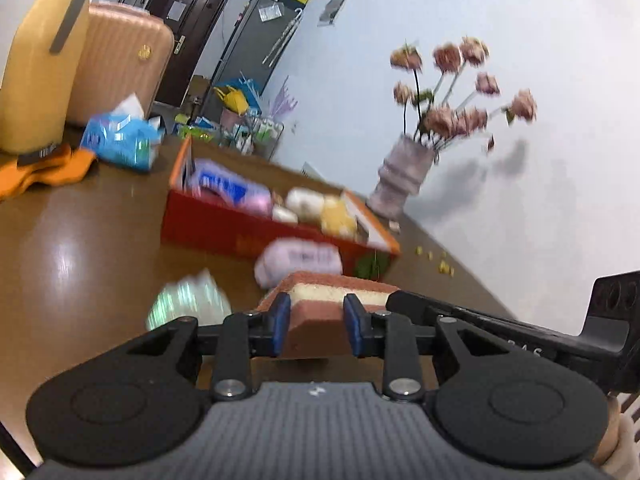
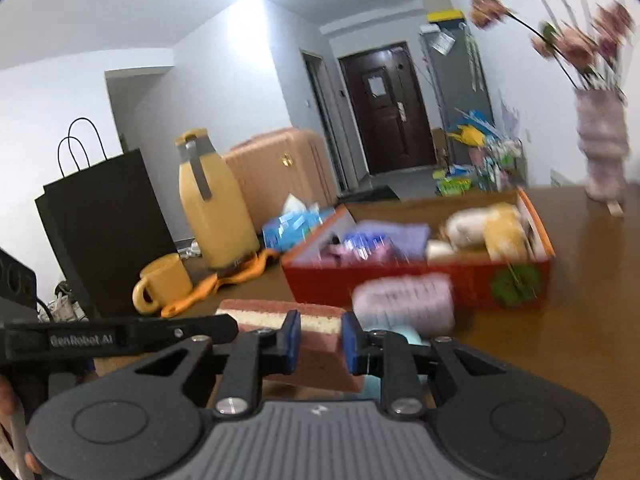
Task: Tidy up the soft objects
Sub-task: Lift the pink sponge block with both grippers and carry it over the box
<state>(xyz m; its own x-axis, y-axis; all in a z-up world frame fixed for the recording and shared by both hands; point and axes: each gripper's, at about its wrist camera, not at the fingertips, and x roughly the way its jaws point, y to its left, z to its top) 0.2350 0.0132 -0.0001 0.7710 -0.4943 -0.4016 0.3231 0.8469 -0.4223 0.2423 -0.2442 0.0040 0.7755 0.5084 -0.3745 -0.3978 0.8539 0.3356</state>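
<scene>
Layered pink-and-cream sponge (image 1: 320, 312), gripped at opposite ends by left tool (image 1: 317, 323) and right tool (image 2: 320, 336). Held above worktop (image 1: 100, 248). Red box (image 2: 416, 280) of soft items just beyond.

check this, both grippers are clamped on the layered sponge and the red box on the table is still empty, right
Not quite. Both grippers, left gripper and right gripper, do clamp the layered sponge, but the red box already holds soft items, as the right wrist view shows.

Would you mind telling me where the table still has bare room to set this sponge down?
Bare wood lies left of the red box, bordered by the blue tissue pack and orange cloth. More shows right of the box toward the vase. Directly before the box it is crowded by the lilac pack.
</scene>
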